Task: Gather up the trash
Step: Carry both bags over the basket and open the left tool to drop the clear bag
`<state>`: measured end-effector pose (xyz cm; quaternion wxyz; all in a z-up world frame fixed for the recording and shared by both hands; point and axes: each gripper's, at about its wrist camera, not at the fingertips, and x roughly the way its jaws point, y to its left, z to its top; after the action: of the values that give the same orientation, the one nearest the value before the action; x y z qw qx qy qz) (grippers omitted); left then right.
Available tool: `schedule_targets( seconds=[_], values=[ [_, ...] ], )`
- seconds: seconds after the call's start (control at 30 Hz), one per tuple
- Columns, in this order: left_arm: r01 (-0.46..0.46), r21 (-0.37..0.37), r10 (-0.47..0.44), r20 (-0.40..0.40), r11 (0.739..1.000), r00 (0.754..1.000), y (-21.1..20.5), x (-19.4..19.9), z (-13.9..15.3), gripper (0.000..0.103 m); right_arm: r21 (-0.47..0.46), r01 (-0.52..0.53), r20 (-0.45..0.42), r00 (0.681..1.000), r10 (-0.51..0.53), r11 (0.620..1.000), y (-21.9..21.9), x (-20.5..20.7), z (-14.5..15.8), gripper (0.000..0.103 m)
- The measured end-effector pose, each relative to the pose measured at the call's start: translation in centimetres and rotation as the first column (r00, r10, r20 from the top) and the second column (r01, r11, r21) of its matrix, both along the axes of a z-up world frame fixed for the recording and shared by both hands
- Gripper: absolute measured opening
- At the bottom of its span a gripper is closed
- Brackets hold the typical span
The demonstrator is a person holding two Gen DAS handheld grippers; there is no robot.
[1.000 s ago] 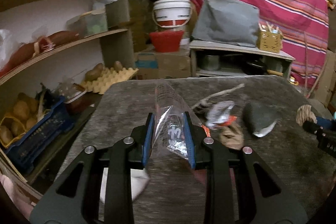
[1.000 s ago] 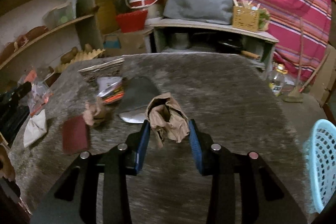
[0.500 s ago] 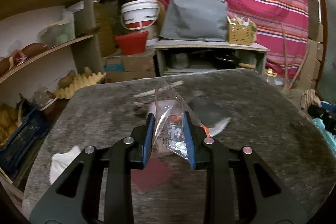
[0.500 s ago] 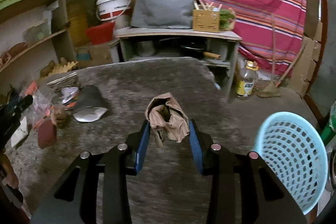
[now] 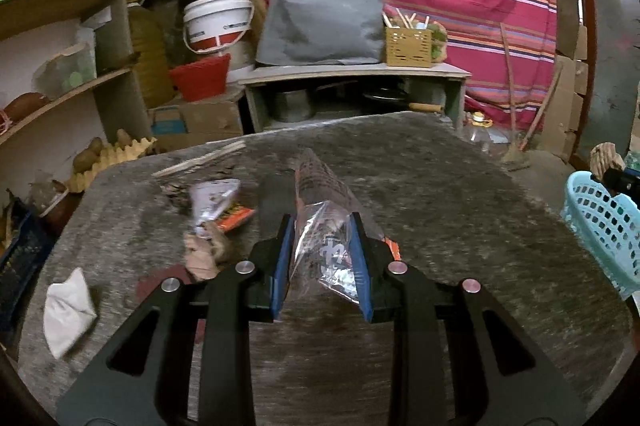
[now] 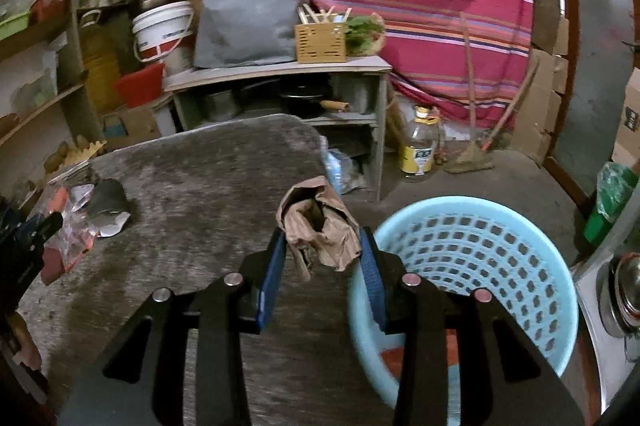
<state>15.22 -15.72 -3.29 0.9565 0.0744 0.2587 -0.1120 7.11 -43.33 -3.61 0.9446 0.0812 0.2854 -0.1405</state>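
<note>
My left gripper (image 5: pixel 322 234) is shut on a clear plastic wrapper (image 5: pixel 324 210) and holds it above the grey table (image 5: pixel 440 210). My right gripper (image 6: pixel 322 246) is shut on a crumpled brown paper (image 6: pixel 320 226) at the table's right edge, beside the light blue basket (image 6: pixel 480 250). The basket also shows at the right in the left wrist view (image 5: pixel 604 226). Loose trash lies on the table: a white packet (image 5: pixel 64 310), a silver wrapper (image 5: pixel 212 200), a brown paper ball (image 5: pixel 204 250) and a dark red square (image 5: pixel 160 282).
Wooden shelves (image 5: pixel 60 86) stand at the left. A low cabinet (image 6: pixel 280 94) with pots and a grey bag stands behind the table. An oil bottle (image 6: pixel 420 142) and a broom stand on the floor. A striped red cloth hangs behind.
Both grippers swung to the right with their loads. The blue basket came into view, and the right gripper now hangs at its rim.
</note>
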Motion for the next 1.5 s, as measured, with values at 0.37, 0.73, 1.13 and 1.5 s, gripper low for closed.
schedule_targets(
  seconds=[0.37,0.73,1.13,1.5],
  values=[
    [0.122,0.016,-0.122,-0.008,0.992,0.993,-6.6,-1.3,0.5,0.026,0.008,0.082,0.023,0.996,-0.082,0.997,-5.5,-2.9,0.6,0.038],
    [0.291,-0.013,-0.291,-0.033,0.957,0.956,-17.0,-2.8,-0.2,0.026,-0.013,0.159,-0.035,0.987,-0.159,0.987,-11.1,-5.1,-1.5,0.038],
    [0.425,-0.026,-0.425,-0.006,0.905,0.905,-26.0,-5.7,0.4,0.027,0.017,0.212,-0.052,0.976,-0.211,0.977,-14.7,-6.7,-3.1,0.038],
    [0.457,-0.024,-0.457,-0.044,0.889,0.888,-29.4,-5.4,-0.3,0.043,0.036,0.221,-0.036,0.975,-0.220,0.975,-15.0,-6.7,-3.0,0.038]
  ],
)
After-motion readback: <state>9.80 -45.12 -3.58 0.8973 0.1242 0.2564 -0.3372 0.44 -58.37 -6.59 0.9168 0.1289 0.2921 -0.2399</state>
